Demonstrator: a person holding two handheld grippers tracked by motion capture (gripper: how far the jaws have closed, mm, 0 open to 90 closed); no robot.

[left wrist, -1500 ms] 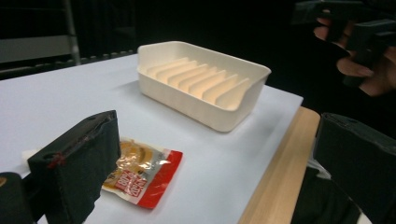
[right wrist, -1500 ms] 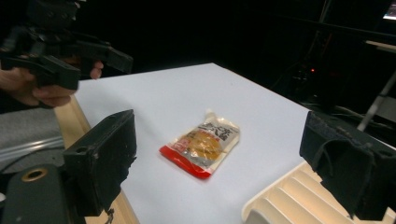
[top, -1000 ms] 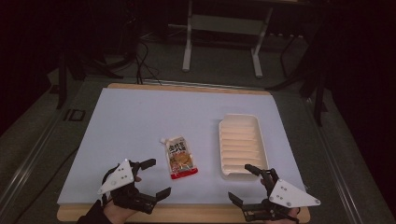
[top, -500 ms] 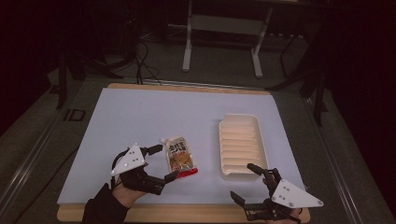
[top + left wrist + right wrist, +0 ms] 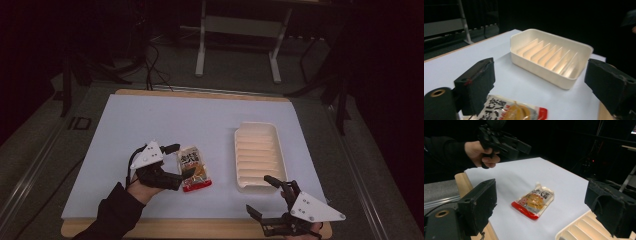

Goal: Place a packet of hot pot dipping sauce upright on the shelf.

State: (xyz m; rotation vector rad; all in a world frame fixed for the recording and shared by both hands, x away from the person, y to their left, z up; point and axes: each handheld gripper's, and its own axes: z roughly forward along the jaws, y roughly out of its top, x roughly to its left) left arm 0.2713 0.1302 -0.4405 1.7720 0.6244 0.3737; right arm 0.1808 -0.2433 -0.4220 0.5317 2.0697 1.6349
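Observation:
A snack packet, clear with a red bottom edge and printed label, lies flat on the white table mat. My left gripper is at the packet's left edge, one jaw beyond its far corner and one by its near side. The jaws have just been closing a little but stand wide and do not press on it. In the left gripper view the packet lies low between the open jaws. My right gripper rests open near the front edge, in front of the cream ribbed tray, holding nothing.
The tray is empty and stands right of the packet. The mat's wooden border runs along the front. A metal stand and cables are on the floor beyond the table. The right gripper view shows the packet and the left hand's gripper.
My left gripper has moved right and slightly away from the front edge, up to the packet's left side. The right gripper has stayed put.

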